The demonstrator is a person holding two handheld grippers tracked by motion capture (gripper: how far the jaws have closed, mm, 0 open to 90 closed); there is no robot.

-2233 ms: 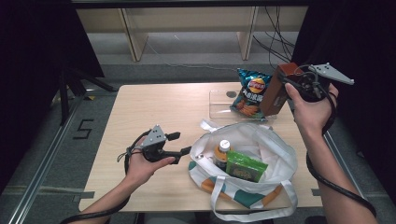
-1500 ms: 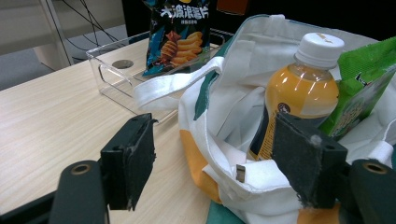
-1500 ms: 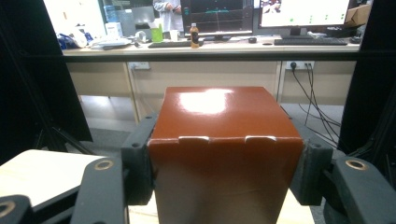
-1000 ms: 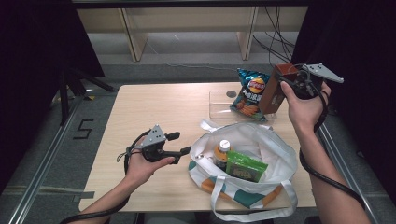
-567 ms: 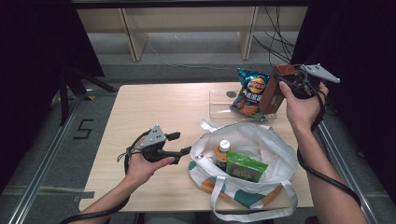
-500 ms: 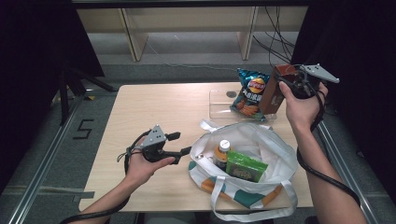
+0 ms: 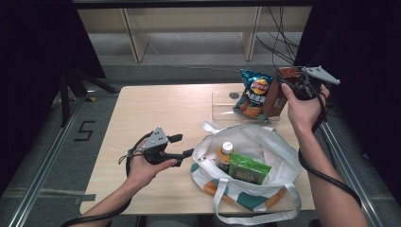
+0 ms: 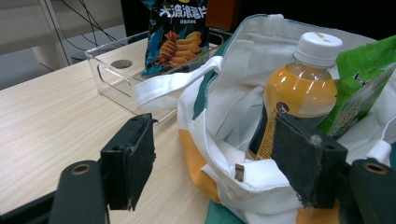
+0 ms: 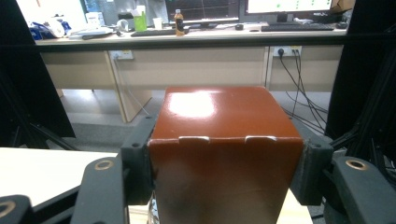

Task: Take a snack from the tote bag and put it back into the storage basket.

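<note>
The white canvas tote bag with teal and orange patches (image 7: 265, 156) lies slumped open at the table's near edge. Just behind it a clear plastic tray (image 7: 222, 101) holds a blue crisp packet (image 7: 253, 92), and beside that packet the right gripper (image 7: 289, 85) has its jaws spread wide and pressed on a glossy reddish-brown carton (image 9: 224, 149), upright over the tray's right end. Gripped only at its smooth sides, the carton could slip or topple the packet on landing. The left gripper (image 8: 219, 168) is open around the bag's rim fold, not pinching it; the mouth may sag shut. Since the earliest frame the carton has sunk slightly toward the tray.
</note>
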